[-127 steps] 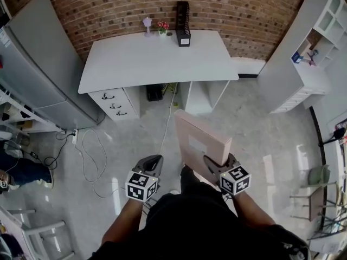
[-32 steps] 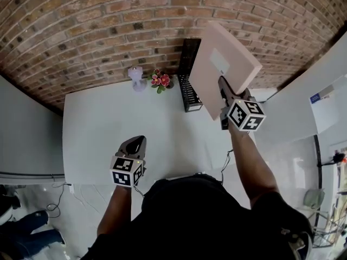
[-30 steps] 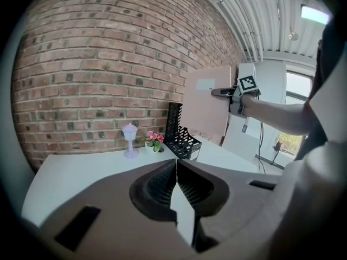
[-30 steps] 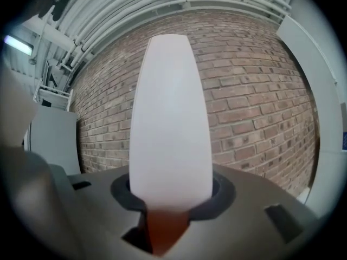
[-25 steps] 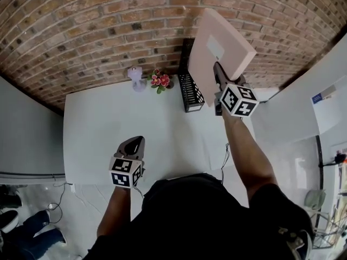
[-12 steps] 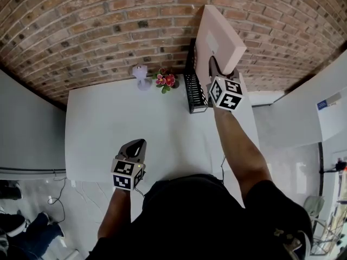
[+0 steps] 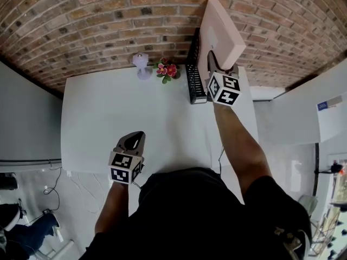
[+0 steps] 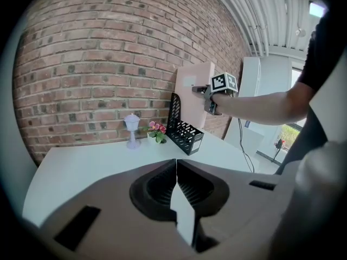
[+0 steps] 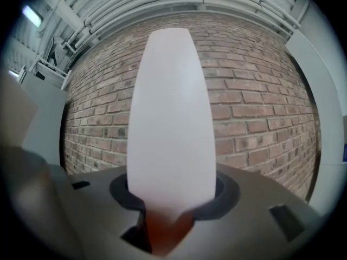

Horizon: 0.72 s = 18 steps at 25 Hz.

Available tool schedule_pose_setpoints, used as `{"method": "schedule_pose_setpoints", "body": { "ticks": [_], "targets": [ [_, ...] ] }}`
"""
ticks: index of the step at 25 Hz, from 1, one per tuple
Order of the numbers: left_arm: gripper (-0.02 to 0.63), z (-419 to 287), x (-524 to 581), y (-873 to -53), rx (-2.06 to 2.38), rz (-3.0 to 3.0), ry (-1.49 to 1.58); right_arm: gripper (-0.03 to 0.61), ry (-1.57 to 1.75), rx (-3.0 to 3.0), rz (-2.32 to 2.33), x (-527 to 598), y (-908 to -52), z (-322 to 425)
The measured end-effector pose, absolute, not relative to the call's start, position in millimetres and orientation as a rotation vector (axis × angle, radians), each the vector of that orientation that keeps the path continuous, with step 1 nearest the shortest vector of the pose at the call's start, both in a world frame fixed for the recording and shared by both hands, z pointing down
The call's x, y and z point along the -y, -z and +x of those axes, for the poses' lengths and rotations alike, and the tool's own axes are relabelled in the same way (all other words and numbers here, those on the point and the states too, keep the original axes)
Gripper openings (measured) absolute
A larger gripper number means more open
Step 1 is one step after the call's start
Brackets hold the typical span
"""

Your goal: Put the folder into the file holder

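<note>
Since half a second ago the right gripper (image 7: 222,64) has carried the pink folder (image 7: 219,31) closer to the brick wall (image 7: 108,20). It now stands upright on edge over the black mesh file holder (image 7: 193,79) at the back of the white tabletop (image 7: 119,107). Its lower edge seems to be inside the holder, though that part is poorly seen. The right jaws are opening with the folder between them, pads against it. The left gripper (image 7: 134,142) hovers over the tabletop's front, jaws closed and empty. A small lamp (image 7: 141,65) and flowers (image 7: 167,69) stand left of the holder.
</note>
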<state>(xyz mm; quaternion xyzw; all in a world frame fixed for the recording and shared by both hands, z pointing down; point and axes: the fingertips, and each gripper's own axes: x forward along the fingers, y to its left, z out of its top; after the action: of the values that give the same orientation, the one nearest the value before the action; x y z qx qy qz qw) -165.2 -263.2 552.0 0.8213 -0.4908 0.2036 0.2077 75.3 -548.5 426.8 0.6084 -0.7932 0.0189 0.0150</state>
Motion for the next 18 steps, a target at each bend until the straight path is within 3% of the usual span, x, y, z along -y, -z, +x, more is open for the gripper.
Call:
{"method": "schedule_pose_setpoints", "body": {
  "ticks": [18],
  "targets": [
    [0.005, -154, 263, -556, 1.334, 2.292, -0.578, 0.198, -0.134, 2.393, 1.805, 544, -489, 70]
  ]
}}
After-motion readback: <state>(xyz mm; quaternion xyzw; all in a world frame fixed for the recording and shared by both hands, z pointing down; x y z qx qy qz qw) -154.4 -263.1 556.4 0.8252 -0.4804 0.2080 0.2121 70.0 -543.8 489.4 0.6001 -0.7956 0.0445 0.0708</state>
